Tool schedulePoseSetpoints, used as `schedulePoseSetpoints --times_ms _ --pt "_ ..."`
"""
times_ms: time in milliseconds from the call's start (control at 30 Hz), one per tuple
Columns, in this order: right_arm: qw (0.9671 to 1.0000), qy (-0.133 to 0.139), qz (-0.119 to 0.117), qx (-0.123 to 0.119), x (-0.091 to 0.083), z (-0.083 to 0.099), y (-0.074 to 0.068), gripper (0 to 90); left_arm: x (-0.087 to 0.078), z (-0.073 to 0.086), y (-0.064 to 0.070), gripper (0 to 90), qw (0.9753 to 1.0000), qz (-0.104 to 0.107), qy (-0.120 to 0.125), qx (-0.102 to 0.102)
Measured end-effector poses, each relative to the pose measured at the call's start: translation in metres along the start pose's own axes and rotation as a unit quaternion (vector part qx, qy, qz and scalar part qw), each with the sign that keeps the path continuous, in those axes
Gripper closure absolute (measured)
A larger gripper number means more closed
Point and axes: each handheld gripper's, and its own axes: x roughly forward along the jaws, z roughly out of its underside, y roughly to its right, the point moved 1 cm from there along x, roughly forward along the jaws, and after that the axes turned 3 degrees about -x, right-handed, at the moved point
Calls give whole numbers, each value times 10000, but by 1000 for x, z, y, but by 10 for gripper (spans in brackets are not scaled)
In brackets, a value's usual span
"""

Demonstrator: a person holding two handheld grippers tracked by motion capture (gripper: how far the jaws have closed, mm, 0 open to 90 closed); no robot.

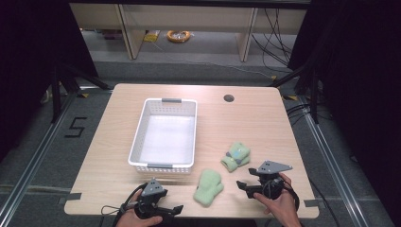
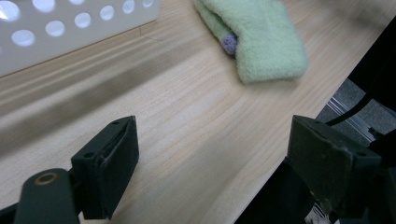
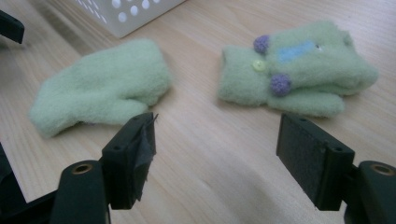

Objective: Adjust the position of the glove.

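Two pale green fleece mittens lie on the wooden table. The plain one (image 1: 208, 187) (image 3: 100, 87) (image 2: 254, 37) rests near the front edge, between my grippers. The other mitten (image 1: 236, 156) (image 3: 299, 70) has purple pompoms, a blue patch and a button, and lies farther back to the right. A white perforated basket (image 1: 139, 138) stands empty at centre left. My left gripper (image 1: 176, 209) (image 2: 217, 161) is open at the front edge, left of the plain mitten. My right gripper (image 1: 241, 186) (image 3: 217, 154) is open just right of it, nothing between its fingers.
The table's front edge (image 1: 189, 216) runs right under both hands. A round cable hole (image 1: 229, 98) sits at the table's back right. Bare tabletop (image 1: 246, 123) lies right of the basket. Shelving and cables stand on the floor beyond.
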Motion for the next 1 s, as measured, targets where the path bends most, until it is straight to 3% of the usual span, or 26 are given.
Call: schedulePoseSetpoints --times_ms 33,67,133,267,300,333,400,500,600,633,667,733,800,867,900,967,1000 --pt "10000 0 0 0 0 0 0 300 0 0 0 160 10000 -30 -2 44" --pt "10000 -6 -8 -18 0 0 0 313 1 1 1 160 10000 -39 38 -56" --pt "10000 -60 -63 -45 0 0 -2 340 0 0 0 160 10000 -27 0 54" --pt "9999 -11 -84 -75 -1 -1 -3 376 1 0 1 160 10000 -51 45 39" --pt "9997 -19 -189 -137 0 -2 -3 391 1 0 2 160 10000 -18 46 -60" --pt "9997 8 -145 -192 0 -2 -4 425 1 0 2 161 10000 -32 64 38" --pt "9997 7 -143 -184 0 -2 -4 436 2 0 3 161 9999 -31 133 -17" --pt "9995 -11 -210 -222 2 -5 -8 432 2 -1 3 161 9998 -34 212 -17" --pt "9992 20 -273 -283 3 -6 -9 428 0 -1 3 161 9999 -31 53 100" --pt "9994 10 -240 -257 3 -7 -10 428 2 -1 4 161 9999 -37 149 21" --pt "9994 -8 -241 -228 4 -7 -11 428 1 -1 4 161 9998 -67 88 147" --pt "9992 -20 -293 -286 5 -9 -12 425 3 -1 7 162 9998 -95 172 85" --pt "9987 7 -361 -358 8 -13 -15 418 4 -2 8 162 9997 -65 105 218" --pt "9988 44 -308 -369 9 -14 -16 418 5 -2 10 162 9999 -43 97 123" --pt "9988 22 -365 -335 10 -16 -17 419 5 -3 9 163 9996 -59 61 285" --pt "9986 17 -394 -354 12 -19 -18 425 8 -3 14 168 9997 -14 193 165" --pt "9983 34 -399 -415 13 -20 -19 426 8 -4 13 177 9996 4 167 222"
